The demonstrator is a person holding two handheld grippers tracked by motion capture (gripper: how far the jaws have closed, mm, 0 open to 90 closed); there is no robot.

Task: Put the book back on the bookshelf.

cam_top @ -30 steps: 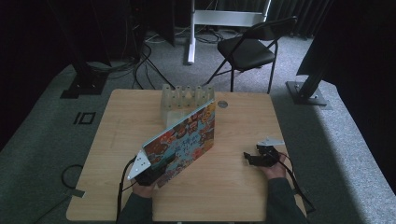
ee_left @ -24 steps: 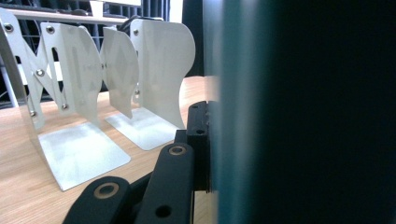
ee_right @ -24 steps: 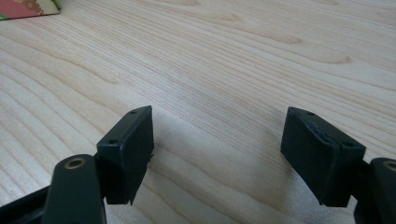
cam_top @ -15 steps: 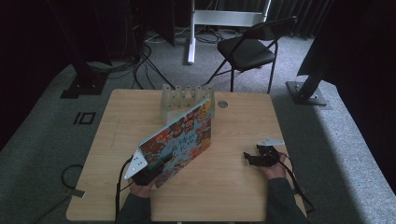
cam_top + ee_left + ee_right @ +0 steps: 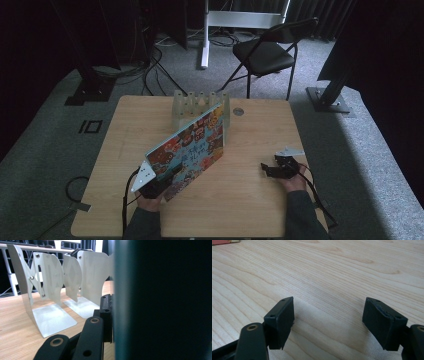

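A large picture book (image 5: 192, 145) with a bright cartoon cover stands tilted on its lower edge, slanting from the near left toward the white metal bookend rack (image 5: 200, 102). My left gripper (image 5: 152, 187) is shut on the book's near lower corner. In the left gripper view the book's teal edge and dark face (image 5: 162, 300) press against one black finger (image 5: 95, 332), with the bookends (image 5: 50, 285) just beyond. My right gripper (image 5: 270, 169) rests on the table at the near right. Its jaws stand open over bare wood (image 5: 329, 320).
The wooden table (image 5: 240, 210) carries a small round disc (image 5: 238, 112) at the back right of the rack. A black folding chair (image 5: 265, 52) and stand legs are on the grey carpet behind the table.
The book's far top corner has crept slightly up and left toward the rack. Both hands have kept their places.
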